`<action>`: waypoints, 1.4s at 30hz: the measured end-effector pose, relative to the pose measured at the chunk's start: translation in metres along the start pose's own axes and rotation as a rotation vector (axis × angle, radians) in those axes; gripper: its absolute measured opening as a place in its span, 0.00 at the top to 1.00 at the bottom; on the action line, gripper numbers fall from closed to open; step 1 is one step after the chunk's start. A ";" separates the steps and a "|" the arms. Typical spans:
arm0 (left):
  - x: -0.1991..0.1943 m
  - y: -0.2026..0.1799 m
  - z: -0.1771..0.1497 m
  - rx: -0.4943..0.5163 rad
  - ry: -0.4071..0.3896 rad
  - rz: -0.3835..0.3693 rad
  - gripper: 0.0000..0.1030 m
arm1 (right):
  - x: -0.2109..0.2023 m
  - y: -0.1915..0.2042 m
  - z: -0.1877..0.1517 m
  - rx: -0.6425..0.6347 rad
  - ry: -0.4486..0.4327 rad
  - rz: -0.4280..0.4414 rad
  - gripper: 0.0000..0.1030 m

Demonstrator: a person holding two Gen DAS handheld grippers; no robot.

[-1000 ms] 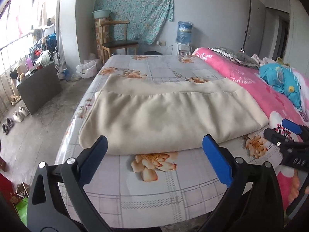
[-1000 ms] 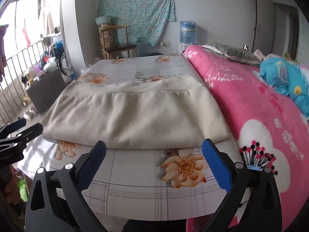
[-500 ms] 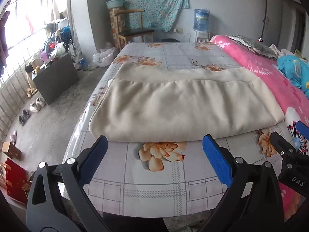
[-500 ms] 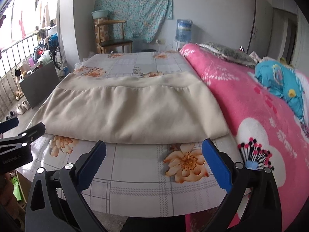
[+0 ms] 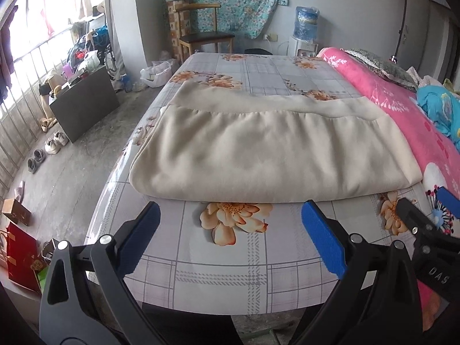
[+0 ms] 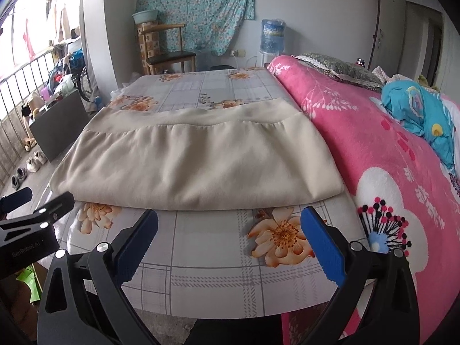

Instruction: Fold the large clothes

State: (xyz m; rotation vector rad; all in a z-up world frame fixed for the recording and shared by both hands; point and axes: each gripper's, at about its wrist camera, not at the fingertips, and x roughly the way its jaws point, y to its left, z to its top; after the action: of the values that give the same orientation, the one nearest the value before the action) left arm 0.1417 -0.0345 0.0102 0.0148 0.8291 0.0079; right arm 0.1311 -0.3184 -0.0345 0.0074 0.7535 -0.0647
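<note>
A folded cream garment [image 5: 267, 155] [image 6: 198, 161] lies flat across the bed, its folded near edge facing me and a lower layer showing beyond its far edge. My left gripper [image 5: 230, 230] hovers open in front of that near edge, over the flowered sheet, nothing between its blue pads [image 5: 322, 244]. My right gripper [image 6: 230, 230] is likewise open and empty, short of the garment's near right part. Each gripper shows at the edge of the other's view: the right gripper [image 5: 428, 224] and the left gripper [image 6: 31, 210].
The grey flowered sheet [image 5: 230, 267] covers the bed to its front edge. A pink blanket [image 6: 373, 132] with a blue cloth bundle [image 6: 419, 106] lies on the right. Left of the bed are bare floor, shoes [image 5: 46, 149] and a dark box [image 5: 83, 100]. A chair [image 5: 201, 37] stands behind.
Both grippers have drawn back and risen from the garment, so more sheet shows ahead of them. Both stay open. The garment has not moved.
</note>
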 end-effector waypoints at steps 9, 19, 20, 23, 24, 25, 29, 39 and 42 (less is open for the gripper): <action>0.000 0.003 0.002 -0.032 0.022 -0.011 0.08 | 0.002 0.005 0.004 -0.003 0.003 -0.004 0.06; 0.001 -0.002 0.001 -0.020 0.038 -0.004 0.08 | 0.004 0.008 0.004 -0.003 0.013 -0.014 0.06; 0.002 -0.003 0.001 -0.017 0.040 -0.002 0.08 | 0.003 0.007 0.004 -0.002 0.012 -0.014 0.06; 0.002 -0.003 0.002 -0.020 0.046 -0.007 0.08 | 0.002 0.007 0.004 -0.001 0.008 -0.018 0.06; 0.002 -0.003 0.002 -0.018 0.047 -0.007 0.08 | 0.002 0.006 0.004 0.001 0.007 -0.019 0.06; 0.003 -0.004 0.002 -0.016 0.050 -0.006 0.08 | 0.002 0.005 0.004 0.004 0.008 -0.019 0.06; 0.004 -0.005 0.002 -0.014 0.057 -0.006 0.08 | 0.003 0.002 0.002 0.013 0.015 -0.020 0.06; 0.005 -0.005 0.002 -0.017 0.059 -0.012 0.08 | 0.002 -0.001 0.003 0.014 0.012 -0.022 0.06; 0.005 -0.005 0.002 -0.019 0.062 -0.021 0.08 | 0.002 -0.001 0.004 0.012 0.010 -0.022 0.06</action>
State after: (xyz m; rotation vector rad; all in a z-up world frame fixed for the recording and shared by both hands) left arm 0.1463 -0.0394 0.0080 -0.0123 0.8915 -0.0034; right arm 0.1350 -0.3196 -0.0331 0.0113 0.7628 -0.0898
